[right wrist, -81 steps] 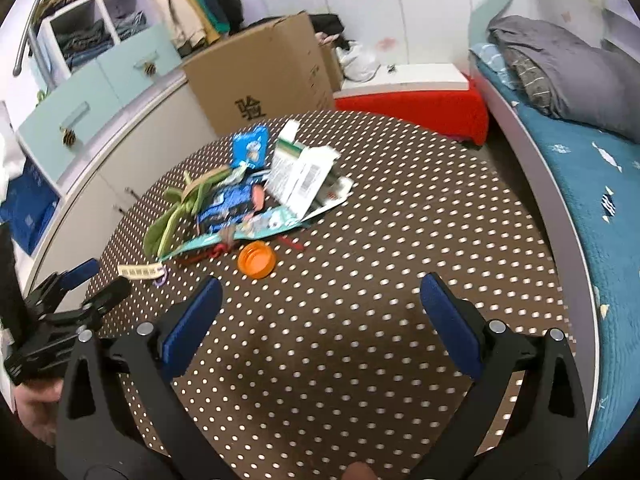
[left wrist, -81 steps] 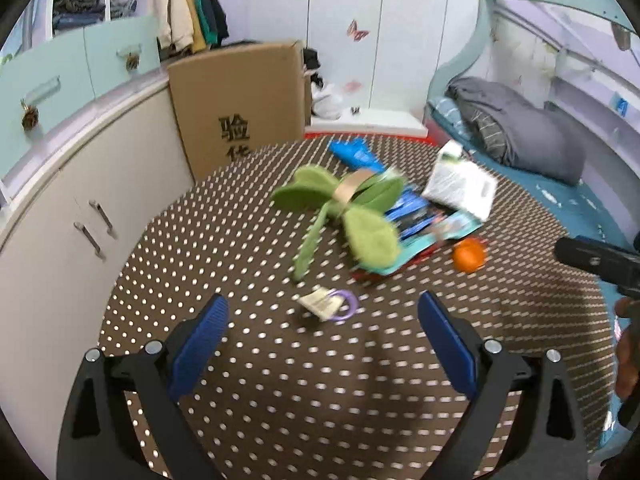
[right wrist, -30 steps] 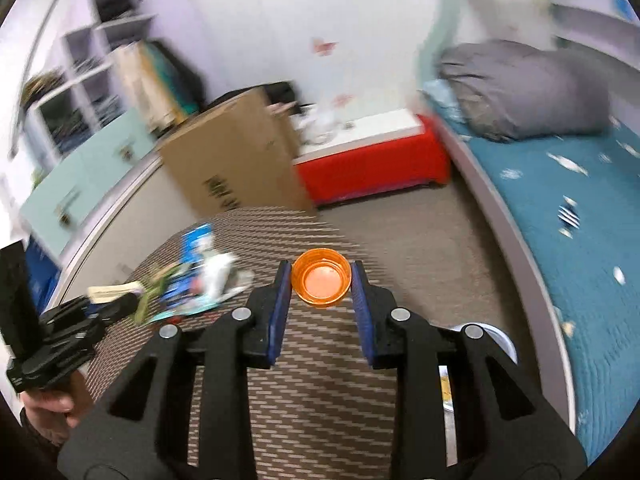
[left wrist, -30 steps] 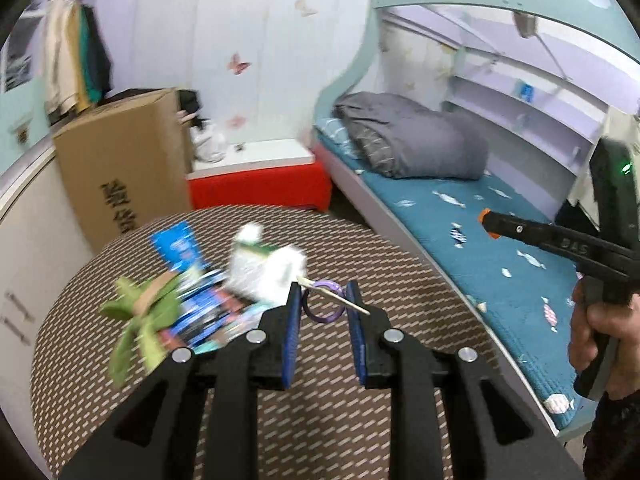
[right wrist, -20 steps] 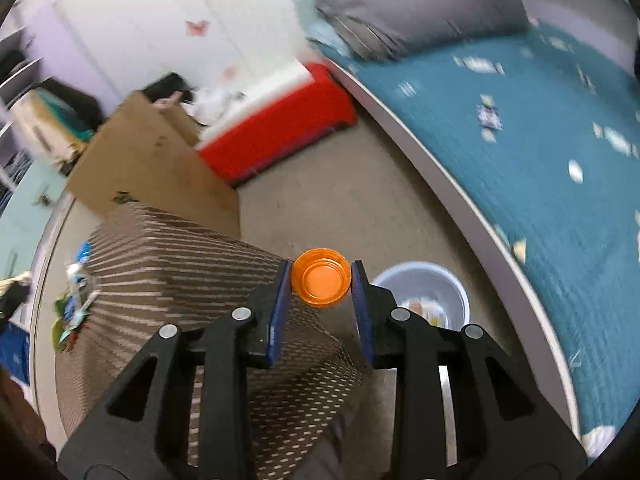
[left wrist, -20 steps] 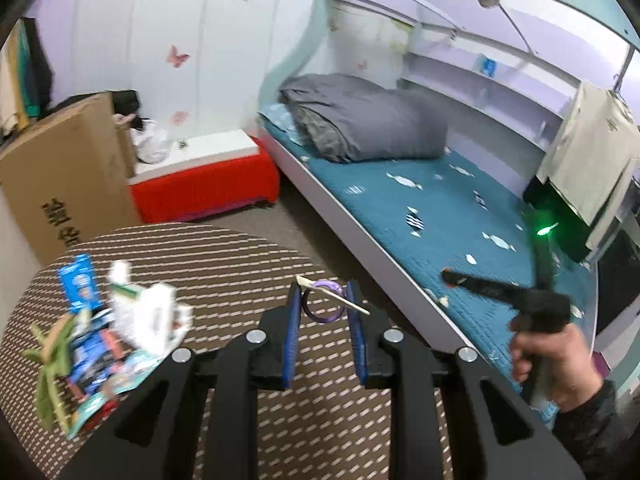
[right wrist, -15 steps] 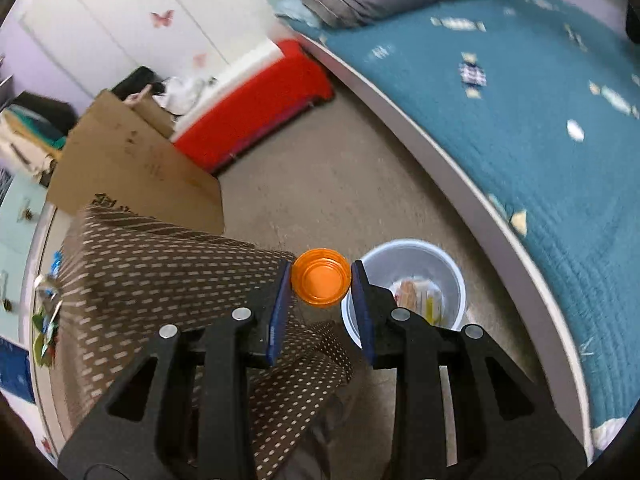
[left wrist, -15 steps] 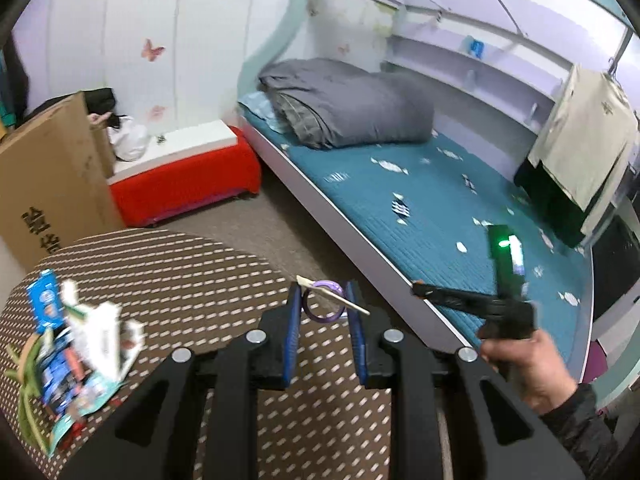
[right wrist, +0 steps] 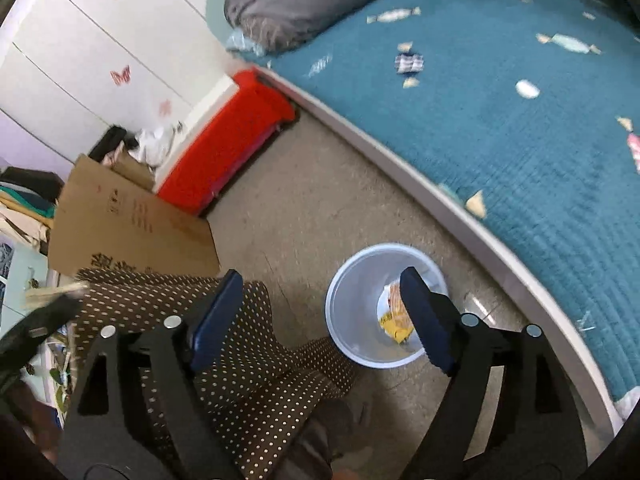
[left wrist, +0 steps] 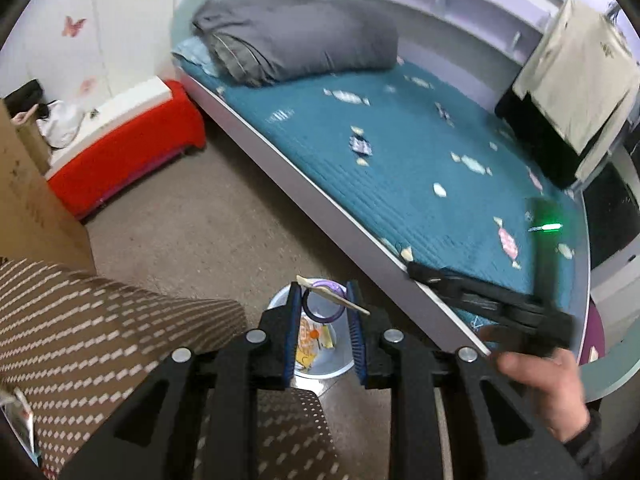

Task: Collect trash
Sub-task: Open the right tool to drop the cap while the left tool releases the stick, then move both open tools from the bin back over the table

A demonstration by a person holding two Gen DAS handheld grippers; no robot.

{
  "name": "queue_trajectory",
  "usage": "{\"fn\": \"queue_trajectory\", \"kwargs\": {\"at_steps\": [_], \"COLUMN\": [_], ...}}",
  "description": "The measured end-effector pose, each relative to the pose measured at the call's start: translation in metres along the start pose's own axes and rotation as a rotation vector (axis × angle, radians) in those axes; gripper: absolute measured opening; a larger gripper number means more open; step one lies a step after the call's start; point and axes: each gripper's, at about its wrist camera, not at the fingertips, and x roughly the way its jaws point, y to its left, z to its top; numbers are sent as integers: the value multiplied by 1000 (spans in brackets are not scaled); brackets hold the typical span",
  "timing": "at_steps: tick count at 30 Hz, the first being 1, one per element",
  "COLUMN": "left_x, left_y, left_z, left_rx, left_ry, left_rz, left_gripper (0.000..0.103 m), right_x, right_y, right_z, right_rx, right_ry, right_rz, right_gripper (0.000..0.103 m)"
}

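My left gripper [left wrist: 323, 302] is shut on a purple ring with a paper tag [left wrist: 325, 299] and holds it above the pale blue trash bin [left wrist: 316, 369] on the floor. An orange cap [left wrist: 315, 333] lies among wrappers inside the bin. My right gripper [right wrist: 322, 302] is open and empty, above the same bin [right wrist: 352, 312], which holds a yellow wrapper [right wrist: 394, 322]. The right gripper also shows in the left wrist view [left wrist: 412, 270], and the left gripper in the right wrist view [right wrist: 72, 296].
The brown dotted tablecloth [left wrist: 80, 328] hangs at the lower left, next to the bin. A teal bed [left wrist: 420, 168] with a grey duvet runs along the right. A red box [right wrist: 224, 148] and a cardboard box [right wrist: 128, 228] stand at the back.
Both grippers swung from the table down over the bin. The right gripper has opened and the orange cap is gone from it. The left gripper still holds the ring.
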Motion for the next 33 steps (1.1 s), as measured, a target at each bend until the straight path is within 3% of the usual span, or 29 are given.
{"fn": "queue_trajectory", "kwargs": {"at_steps": [6,7,8,9,10,16,22,33], "left_x": [48,52,56,55,51,20,-29,-129], "left_y": [-21,-22,-21,-18,-15,3,14,30], "left_z": [20,21,23,25,25,23,13,-21], "left_rx": [54,56,44,29,20,-37,-70,-117], "left_ry": [116,130,144,131,110,52,-56,-232], "left_rz": [-20,-17,1,32,48,74,125,133], "left_gripper": [24,41,78,92,95,95,95,95], "right_x": [-30,-33,-37,-41,-44,-54,-70,-104], "right_y": [-2,-1,1,4,4,22,49,125], "right_z": [6,7,7,7,7,3,-5,-25], "right_rx": [10,8,8,9,9,-8,-57,-183], "right_ry": [-63,-71,-78,-89,-97,-123,-156,-188], "right_rz": [15,16,18,23,25,15,-6,63], "right_gripper": [84,85,88,90,94,97,97,97]}}
